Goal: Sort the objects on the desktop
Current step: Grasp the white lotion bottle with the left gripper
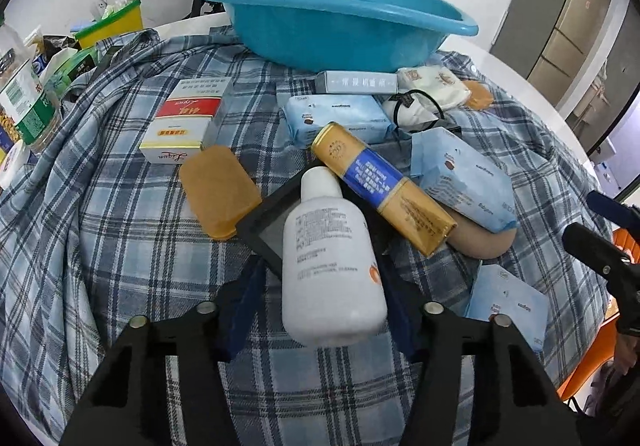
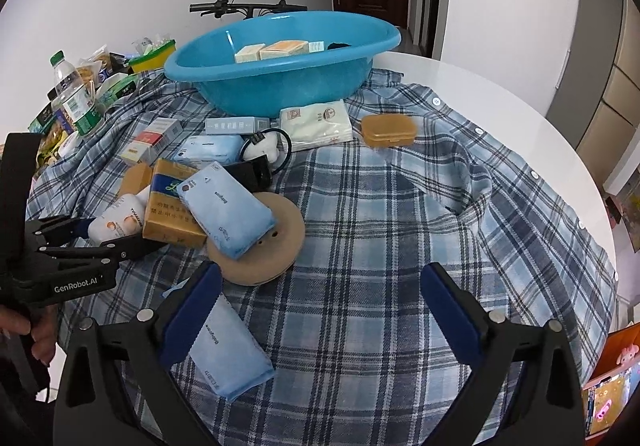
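Four blue tissue packs (image 2: 226,214), two amber cases (image 2: 387,130), one basin (image 2: 276,86).

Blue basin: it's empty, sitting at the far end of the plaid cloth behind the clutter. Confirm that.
Not empty. The right wrist view shows the blue basin holding several small boxes. It does sit at the far end of the plaid cloth, behind the clutter.

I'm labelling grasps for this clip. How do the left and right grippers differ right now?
The left gripper is closed on the white bottle, its blue pads against both sides; the right gripper stands wide open and holds nothing. The left sits over the cluttered pile; the right hangs over the plaid cloth, one finger beside a blue packet. Both have black frames and blue pads.
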`<state>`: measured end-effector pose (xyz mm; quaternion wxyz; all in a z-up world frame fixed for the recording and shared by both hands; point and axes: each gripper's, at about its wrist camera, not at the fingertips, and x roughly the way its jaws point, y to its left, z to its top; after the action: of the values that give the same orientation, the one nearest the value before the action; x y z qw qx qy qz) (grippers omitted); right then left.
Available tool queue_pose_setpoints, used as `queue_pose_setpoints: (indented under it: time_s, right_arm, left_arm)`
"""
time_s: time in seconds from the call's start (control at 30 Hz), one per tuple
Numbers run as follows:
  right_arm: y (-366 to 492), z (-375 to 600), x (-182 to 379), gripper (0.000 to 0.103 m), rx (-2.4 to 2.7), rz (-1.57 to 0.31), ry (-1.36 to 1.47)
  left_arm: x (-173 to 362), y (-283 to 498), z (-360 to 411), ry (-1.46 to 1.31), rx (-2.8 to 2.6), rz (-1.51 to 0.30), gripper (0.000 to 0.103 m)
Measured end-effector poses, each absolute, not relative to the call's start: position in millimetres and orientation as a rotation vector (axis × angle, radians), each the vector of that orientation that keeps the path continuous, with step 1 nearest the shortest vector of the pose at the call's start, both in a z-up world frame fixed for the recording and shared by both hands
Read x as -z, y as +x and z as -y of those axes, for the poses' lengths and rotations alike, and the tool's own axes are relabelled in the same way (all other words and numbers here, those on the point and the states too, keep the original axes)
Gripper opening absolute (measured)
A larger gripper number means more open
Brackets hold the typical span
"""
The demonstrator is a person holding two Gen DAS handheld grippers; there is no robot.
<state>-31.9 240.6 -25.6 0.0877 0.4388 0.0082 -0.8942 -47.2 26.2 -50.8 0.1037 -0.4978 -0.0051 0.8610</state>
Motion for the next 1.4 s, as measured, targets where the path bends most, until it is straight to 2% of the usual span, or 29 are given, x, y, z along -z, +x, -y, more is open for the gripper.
queue_pose_setpoints:
  time_s: [0.07,0.23,0.27,0.37,0.4,0.9,1.03,1.07,1.17,1.2,1.4]
  right_arm:
    - [-32,-240,27,0.097,2.658,-0.027,1.31]
    - [-31,-240,29,0.097,2.664,-0.042,1.309]
    - [-31,-240,30,0.097,2.665,-0.045,1.31]
    - [-31,-239,31,0.097,2.66,-0.051,1.315]
    - [-31,-239,31,0.097,2.659,-0.055,1.315]
    - [-33,-240,35,0.097,2.654,-0.043,1.331]
    - [-33,-240,37,0.097,2.647,-0.042,1.337]
    - [-33,-240,38,0.097,2.646,-0.041,1.337]
    - [-33,-240,37,0.096,2.642,-0.041,1.336]
    - [-33,-240,38,0.096,2.641,-0.042,1.337]
    - [-33,-243,39,0.092,2.64,-0.028,1.351]
  left_arm:
    - [48,-46,-23,-1.455,-2.544,0.047,0.043]
    - [44,-42,-22,-1.418,-2.558,0.031,0.042]
    - [45,-42,-24,-1.409,-2.565,0.021,0.044]
    - [46,-41,-24,-1.354,-2.593,0.032,0.064]
    - [45,-40,-24,-1.32,-2.612,0.045,0.067]
    - [54,-44,-11,-1.153,-2.721,0.193,0.067]
    - [51,-42,-15,-1.129,-2.737,0.161,0.067]
    - [52,-44,-16,-1.141,-2.729,0.158,0.066]
    - [52,-45,-16,-1.138,-2.731,0.157,0.055]
    - [51,-44,-17,-1.124,-2.721,0.163,0.043]
    - [48,-39,-19,-1.105,-2.724,0.136,0.041]
